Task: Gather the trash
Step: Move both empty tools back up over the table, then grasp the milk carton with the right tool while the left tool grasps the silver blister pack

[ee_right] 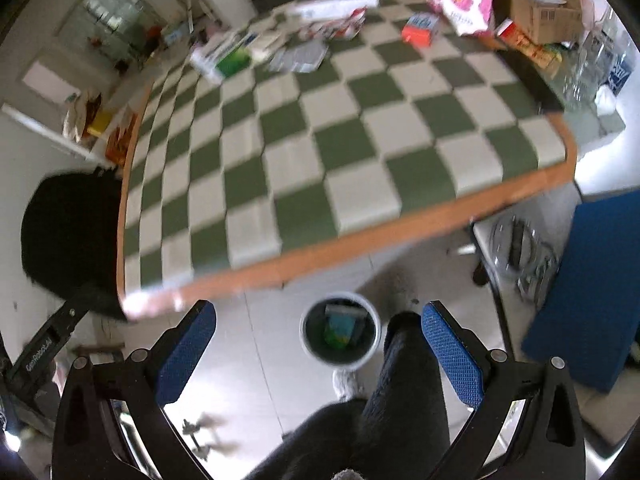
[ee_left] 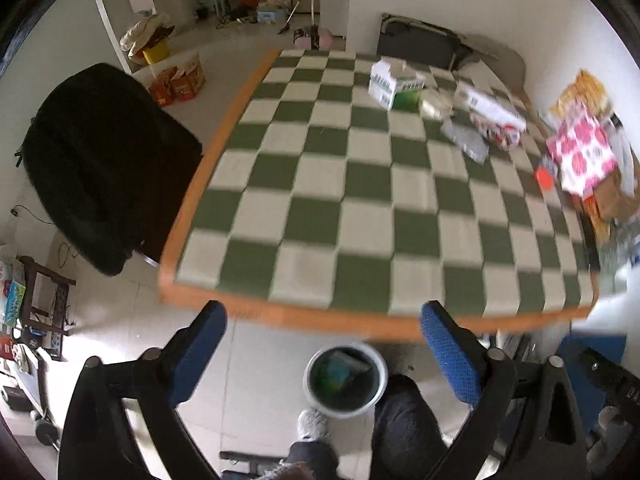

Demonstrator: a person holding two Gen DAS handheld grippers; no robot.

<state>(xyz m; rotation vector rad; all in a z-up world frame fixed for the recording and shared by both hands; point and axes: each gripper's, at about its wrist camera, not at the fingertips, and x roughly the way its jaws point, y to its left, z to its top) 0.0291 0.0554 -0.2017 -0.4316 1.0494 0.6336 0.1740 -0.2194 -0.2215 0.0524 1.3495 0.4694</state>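
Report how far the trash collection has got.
Done: some packaging already lies in the bin on the floor. In hand: nothing; left gripper and right gripper are open. Left: cartons and wrappers at the table's far end.

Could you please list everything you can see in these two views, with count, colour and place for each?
Table: one, green-and-white checked top with orange edge, centre of both views.
Trash bin: one, pale rim, dark inside, on the floor in front of the table; it already holds something green and blue.
White-and-green carton: one, far side of the table.
White-and-red packaging: one blurred heap, far side, beside the carton.
Small orange box: one, far right of the table.
Pink-patterned pack: one, far right edge.
Cardboard box: one, brown, beside the pink pack.
Black chair: one, left of the table.
Left gripper: blue pads, open, empty.
Right gripper: blue pads, open, empty.
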